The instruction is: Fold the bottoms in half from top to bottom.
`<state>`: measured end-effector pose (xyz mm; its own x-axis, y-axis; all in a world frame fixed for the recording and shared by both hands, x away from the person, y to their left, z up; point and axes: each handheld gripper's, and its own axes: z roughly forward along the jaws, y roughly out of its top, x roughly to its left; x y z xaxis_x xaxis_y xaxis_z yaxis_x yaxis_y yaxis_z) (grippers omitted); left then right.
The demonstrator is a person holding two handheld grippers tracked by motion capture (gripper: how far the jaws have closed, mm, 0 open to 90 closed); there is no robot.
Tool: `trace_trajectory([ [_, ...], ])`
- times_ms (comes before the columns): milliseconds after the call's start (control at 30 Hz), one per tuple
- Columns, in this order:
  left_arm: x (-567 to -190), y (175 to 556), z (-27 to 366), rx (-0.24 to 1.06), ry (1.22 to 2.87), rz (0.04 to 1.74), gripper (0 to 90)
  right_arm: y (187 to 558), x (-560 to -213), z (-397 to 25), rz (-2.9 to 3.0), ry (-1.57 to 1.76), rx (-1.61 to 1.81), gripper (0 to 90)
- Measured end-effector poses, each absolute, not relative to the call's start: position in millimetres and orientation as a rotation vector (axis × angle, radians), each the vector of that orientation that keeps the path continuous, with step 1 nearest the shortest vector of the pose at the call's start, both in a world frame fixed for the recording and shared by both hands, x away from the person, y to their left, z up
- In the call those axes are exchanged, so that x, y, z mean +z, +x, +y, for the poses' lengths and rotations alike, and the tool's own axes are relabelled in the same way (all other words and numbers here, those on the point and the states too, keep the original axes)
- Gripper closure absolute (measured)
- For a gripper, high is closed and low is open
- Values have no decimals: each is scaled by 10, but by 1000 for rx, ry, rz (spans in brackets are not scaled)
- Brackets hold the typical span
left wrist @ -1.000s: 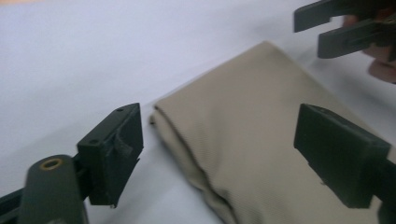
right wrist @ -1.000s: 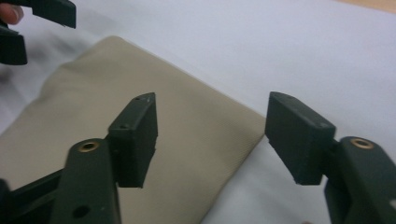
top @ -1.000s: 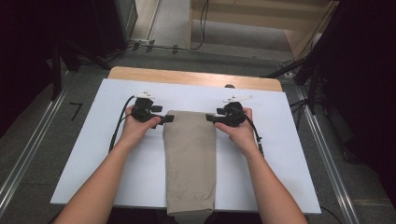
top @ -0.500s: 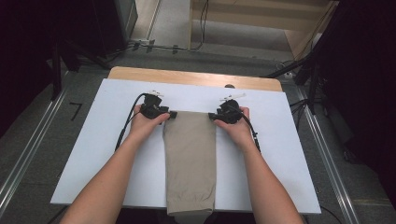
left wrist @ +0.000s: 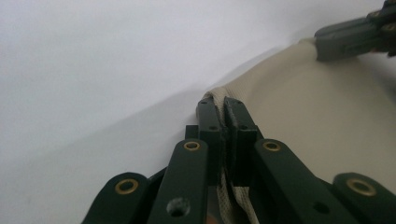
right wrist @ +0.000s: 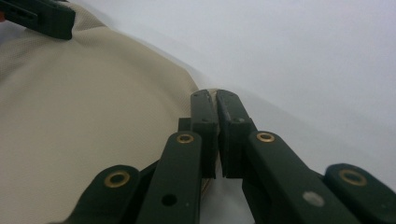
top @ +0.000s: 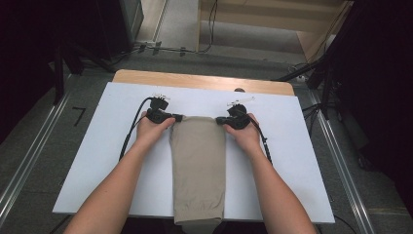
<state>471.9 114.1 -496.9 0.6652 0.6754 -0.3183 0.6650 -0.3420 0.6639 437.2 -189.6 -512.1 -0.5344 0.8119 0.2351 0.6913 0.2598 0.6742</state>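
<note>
Two corners of the folded beige trousers (top: 198, 165) (lying lengthwise mid-board (top: 302, 161)) sit clamped at the far edge by left gripper (top: 178, 117) and right gripper (top: 218, 120); lift both evenly, keeping the edge taut.

From my remote station I see the folded cloth (top: 198, 165) lying lengthwise on the desk (top: 302, 161), its near end overhanging the desk's near edge. The left claw (top: 178, 118) sits at its far left corner, the right claw (top: 218, 121) at its far right corner.
</note>
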Motion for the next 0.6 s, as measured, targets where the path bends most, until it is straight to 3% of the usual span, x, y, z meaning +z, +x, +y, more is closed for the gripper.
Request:
trace_trajectory([
  [600,-4236,5369,1028,227,2009,963,882,4908,-4292,-2037,2190,1349,1174,861],
])
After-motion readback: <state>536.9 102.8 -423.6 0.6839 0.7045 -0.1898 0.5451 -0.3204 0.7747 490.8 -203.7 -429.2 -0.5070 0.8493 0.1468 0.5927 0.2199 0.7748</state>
